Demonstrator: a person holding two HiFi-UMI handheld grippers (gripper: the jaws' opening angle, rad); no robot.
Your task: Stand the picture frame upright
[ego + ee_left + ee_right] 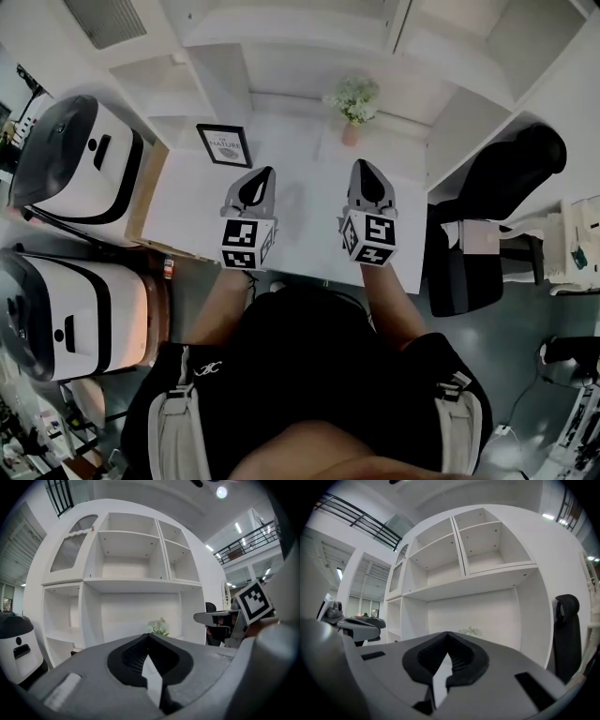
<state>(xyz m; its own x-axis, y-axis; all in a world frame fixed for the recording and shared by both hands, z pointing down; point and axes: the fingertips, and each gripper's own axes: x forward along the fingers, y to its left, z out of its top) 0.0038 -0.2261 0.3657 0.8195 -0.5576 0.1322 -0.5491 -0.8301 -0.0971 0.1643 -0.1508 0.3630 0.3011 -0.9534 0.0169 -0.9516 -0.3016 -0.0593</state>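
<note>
The flower pot (350, 134) sits at the back of the white worktop (309, 230), close to the white shelves (281, 42). It has small white flowers in it.

The picture frame (224, 145) is on the same worktop, well to the left of the flower pot and also near the back. It is black, with a white picture inside that has words on it. Its front faces the person. I cannot tell for sure if it stands up straight or leans back.

The left gripper (263, 174) is held above the worktop, to the left of the flower pot and closer to the person. It is apart from the picture frame. Its fingers are closed tight, tip to tip, and nothing is between them.

The right gripper (364, 169) is held almost straight in front of the flower pot, on the person's side of it. Its fingers are closed too, and they hold nothing. Both grippers point toward the shelves.

A black chair (497, 216) stands to the right of the flower pot, beside the worktop. Two big white and black machines (75, 169) stand far to the left of the flower pot, off the worktop's left edge.
</note>
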